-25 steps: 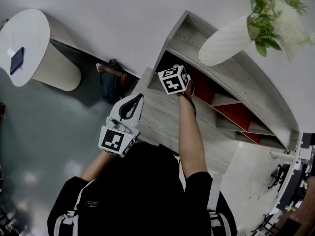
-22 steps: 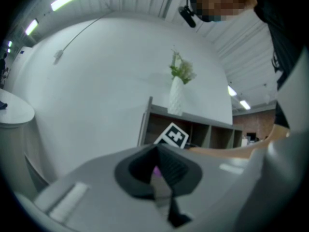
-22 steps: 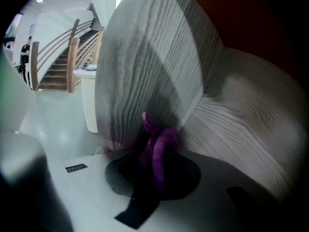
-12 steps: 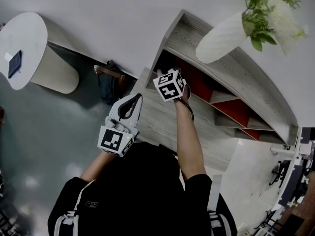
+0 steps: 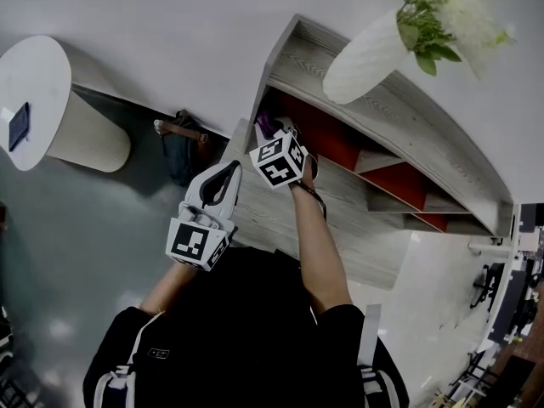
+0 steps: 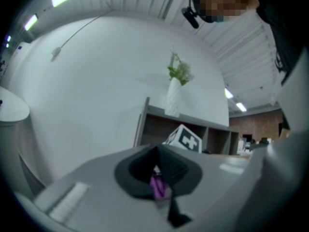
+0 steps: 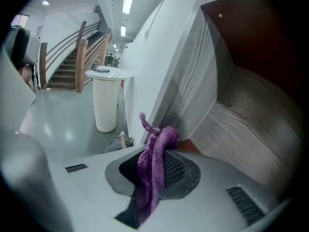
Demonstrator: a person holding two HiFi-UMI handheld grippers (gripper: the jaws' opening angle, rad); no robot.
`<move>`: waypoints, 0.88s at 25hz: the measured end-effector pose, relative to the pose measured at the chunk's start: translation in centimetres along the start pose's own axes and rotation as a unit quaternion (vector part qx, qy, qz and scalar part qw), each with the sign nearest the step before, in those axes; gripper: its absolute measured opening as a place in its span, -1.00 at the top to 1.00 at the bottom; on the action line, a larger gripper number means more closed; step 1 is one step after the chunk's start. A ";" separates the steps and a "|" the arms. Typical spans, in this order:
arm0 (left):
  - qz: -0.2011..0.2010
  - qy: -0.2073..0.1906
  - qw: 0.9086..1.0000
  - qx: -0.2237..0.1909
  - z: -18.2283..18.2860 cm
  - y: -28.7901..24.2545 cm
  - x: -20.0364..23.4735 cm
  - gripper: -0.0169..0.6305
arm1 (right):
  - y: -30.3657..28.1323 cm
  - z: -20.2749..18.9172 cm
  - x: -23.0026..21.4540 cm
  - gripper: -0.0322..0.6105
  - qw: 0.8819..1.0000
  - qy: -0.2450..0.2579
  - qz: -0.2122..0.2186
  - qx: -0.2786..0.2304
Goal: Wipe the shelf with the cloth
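Wiping looked to be in hand: the right gripper point(image 5: 274, 138) was clamped on the purple cloth point(image 7: 153, 170) at the shelf's point(image 7: 241, 124) far-left end, beside the side panel. The left gripper point(image 5: 223, 184) hung near the body with its jaws together. Next, the cloth probably needed pressing down and dragging right along the board.

The head view looks steeply down from above the left gripper point(image 5: 234, 170) and right gripper point(image 5: 276, 128). Each gripper view rides close behind its own jaws, facing forward — both share the shelf point(image 7: 251, 124) ahead.
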State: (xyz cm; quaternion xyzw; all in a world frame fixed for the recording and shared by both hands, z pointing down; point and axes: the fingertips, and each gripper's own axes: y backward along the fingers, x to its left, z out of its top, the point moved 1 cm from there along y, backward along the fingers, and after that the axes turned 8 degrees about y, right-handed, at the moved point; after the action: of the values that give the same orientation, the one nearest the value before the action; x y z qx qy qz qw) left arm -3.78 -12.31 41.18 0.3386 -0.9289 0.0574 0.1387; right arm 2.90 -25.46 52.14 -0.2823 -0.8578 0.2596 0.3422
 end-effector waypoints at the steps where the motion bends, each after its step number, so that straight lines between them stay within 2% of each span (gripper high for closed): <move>1: 0.002 0.002 1.000 -0.001 0.0 0.0 0.2 0.94 | 0.1 0.0 0.2 0.75 1.000 -0.002 0.003 -0.002; 6: 0.011 0.006 1.000 -0.002 0.1 0.1 1.0 0.94 | 1.2 -0.5 2.2 0.75 0.999 -0.027 0.036 -0.014; 11: 0.010 0.007 1.000 0.002 -0.1 -0.1 1.0 0.94 | 1.5 -3.1 5.7 0.75 0.997 -0.040 0.059 0.005; 15: 0.008 0.009 1.000 0.007 -0.5 -0.2 1.1 0.94 | 2.8 -4.8 7.9 0.75 0.995 -0.070 0.075 0.002; 18: 0.002 0.015 1.000 0.013 -0.9 -0.5 1.0 0.94 | 4.0 -5.6 8.9 0.75 0.992 -0.103 0.076 -0.010; 22: -0.010 0.017 1.000 0.017 -1.0 -1.0 0.4 0.94 | 5.6 -6.4 9.2 0.75 0.986 -0.153 0.057 -0.029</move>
State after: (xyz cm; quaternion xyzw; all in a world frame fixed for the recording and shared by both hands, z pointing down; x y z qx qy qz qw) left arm -3.20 -13.13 42.28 0.3493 -0.9218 0.0773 0.1492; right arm 3.77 -13.82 56.64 -0.2978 -0.8895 0.2941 0.1836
